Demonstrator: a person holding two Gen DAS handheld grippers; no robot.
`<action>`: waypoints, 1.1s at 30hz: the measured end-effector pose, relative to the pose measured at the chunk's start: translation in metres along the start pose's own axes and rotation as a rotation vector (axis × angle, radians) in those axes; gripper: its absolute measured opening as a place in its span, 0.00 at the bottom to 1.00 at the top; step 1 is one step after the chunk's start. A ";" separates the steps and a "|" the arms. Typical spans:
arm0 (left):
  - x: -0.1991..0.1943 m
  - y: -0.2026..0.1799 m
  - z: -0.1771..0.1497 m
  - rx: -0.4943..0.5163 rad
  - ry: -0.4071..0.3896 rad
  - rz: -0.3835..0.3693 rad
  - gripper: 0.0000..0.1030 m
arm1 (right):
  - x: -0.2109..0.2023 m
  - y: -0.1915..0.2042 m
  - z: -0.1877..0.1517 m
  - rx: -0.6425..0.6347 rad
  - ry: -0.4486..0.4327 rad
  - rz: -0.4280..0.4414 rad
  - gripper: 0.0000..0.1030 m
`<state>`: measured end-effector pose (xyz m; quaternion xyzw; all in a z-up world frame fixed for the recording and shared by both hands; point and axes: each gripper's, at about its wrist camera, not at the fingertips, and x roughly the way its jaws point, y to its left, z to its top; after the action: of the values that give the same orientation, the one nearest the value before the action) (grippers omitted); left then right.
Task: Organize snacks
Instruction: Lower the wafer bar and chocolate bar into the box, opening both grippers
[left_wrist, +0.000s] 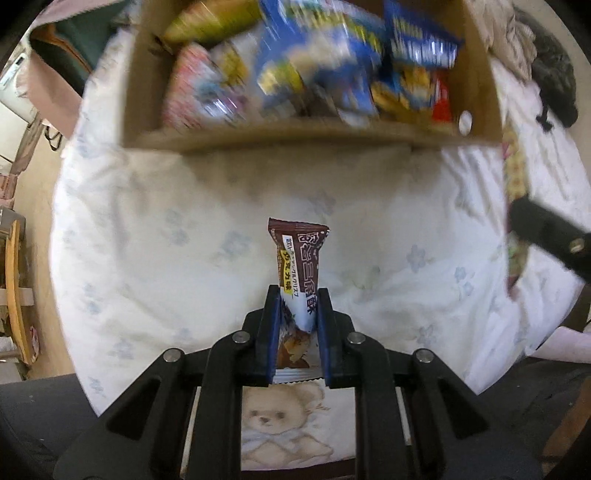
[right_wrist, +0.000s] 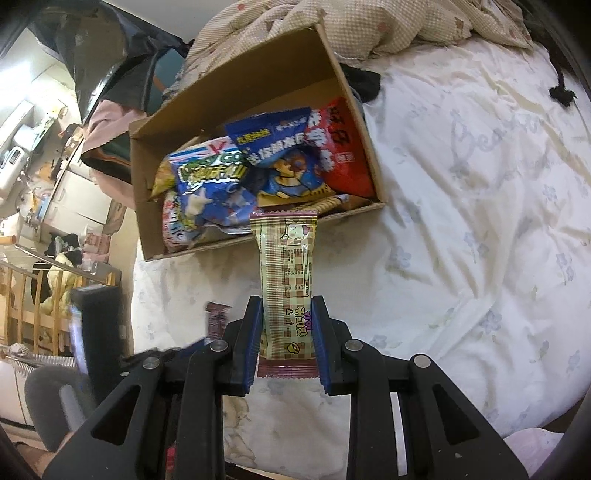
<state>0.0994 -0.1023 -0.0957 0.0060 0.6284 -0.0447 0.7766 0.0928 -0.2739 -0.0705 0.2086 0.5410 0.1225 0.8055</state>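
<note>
Left wrist view: left claw (left_wrist: 297, 295) clamped on brown bar (left_wrist: 297, 258), lower centre, above the bed (left_wrist: 147, 240); box (left_wrist: 314, 138) of snacks across the top. Light, crinkly wrapper, likely slippery; grip at mid-body, not the crimped end.

Right wrist view: right claw (right_wrist: 288, 306) pinching checked bar (right_wrist: 286, 266) at centre, box (right_wrist: 369, 155) just beyond. Probably brittle inside; gentle squeeze only.

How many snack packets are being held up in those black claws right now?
2. A brown packet is pinched in the left gripper, and a beige checked packet in the right gripper. Many more lie in the cardboard box, some likely hidden.
</note>
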 end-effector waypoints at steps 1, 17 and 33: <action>-0.009 0.003 0.002 -0.004 -0.021 0.005 0.14 | -0.001 0.001 0.001 0.001 -0.006 0.008 0.26; -0.097 0.035 0.083 0.010 -0.354 -0.014 0.14 | -0.038 -0.008 0.047 0.080 -0.207 0.111 0.26; -0.042 0.008 0.167 0.033 -0.262 -0.026 0.15 | 0.028 0.000 0.123 0.004 -0.147 0.043 0.27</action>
<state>0.2545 -0.1030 -0.0197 0.0048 0.5207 -0.0655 0.8512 0.2168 -0.2871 -0.0537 0.2304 0.4759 0.1228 0.8398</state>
